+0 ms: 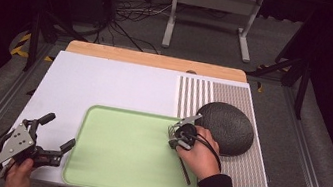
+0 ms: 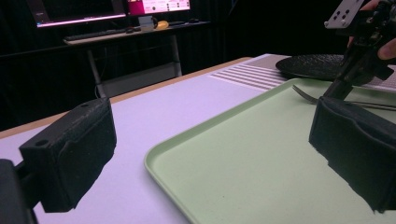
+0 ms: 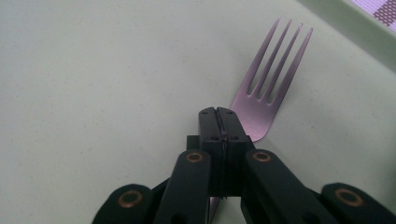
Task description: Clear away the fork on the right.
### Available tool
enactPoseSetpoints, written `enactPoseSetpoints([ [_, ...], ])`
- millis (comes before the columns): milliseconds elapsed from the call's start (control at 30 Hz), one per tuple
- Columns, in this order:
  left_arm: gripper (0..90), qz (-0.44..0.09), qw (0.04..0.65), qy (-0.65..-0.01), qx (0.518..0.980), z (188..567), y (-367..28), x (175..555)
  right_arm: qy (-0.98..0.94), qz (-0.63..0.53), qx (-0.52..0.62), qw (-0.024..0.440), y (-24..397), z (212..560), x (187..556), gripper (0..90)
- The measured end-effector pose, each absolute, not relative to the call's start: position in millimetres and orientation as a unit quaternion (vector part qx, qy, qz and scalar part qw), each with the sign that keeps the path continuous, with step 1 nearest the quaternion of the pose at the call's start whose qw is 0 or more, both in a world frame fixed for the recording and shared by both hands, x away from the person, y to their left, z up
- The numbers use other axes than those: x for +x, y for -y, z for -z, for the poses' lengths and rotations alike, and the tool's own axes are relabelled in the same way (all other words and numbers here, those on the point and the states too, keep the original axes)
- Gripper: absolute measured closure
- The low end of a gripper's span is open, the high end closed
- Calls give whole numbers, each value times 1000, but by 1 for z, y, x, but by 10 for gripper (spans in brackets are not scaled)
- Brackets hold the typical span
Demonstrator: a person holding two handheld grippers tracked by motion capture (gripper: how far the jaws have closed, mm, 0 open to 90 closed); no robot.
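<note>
A metal fork (image 1: 185,175) lies along the right side of the pale green tray (image 1: 124,152), tines toward the far edge. My right gripper (image 1: 175,134) is shut on the fork's neck. In the right gripper view the jaws (image 3: 218,116) are pressed together just behind the tines of the fork (image 3: 273,79), low over the tray (image 3: 93,93). My left gripper (image 1: 59,131) is open at the table's front left corner, just left of the tray. In the left gripper view its pads (image 2: 74,154) straddle the tray's near corner (image 2: 252,158) with nothing between them, and the fork (image 2: 306,95) shows farther off.
A dark textured plate (image 1: 227,128) rests on a striped placemat (image 1: 194,95) just right of the tray, behind my right hand. The white table board (image 1: 105,84) stretches behind the tray to a wooden strip. Stands and cables sit on the floor beyond.
</note>
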State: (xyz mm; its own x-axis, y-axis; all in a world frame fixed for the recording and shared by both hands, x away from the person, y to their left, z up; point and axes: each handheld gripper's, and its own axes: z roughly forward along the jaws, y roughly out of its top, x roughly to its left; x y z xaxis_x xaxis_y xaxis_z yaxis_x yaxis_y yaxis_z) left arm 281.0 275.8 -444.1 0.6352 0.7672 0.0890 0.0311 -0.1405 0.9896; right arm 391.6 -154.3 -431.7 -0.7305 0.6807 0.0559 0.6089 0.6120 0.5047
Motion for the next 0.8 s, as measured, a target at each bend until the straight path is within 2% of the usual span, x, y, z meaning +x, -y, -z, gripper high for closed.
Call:
enactPoseSetpoints([
  [800,13,-313,587,-291,687,444,-275,281,-884,-241,392,88,173,430,395,900],
])
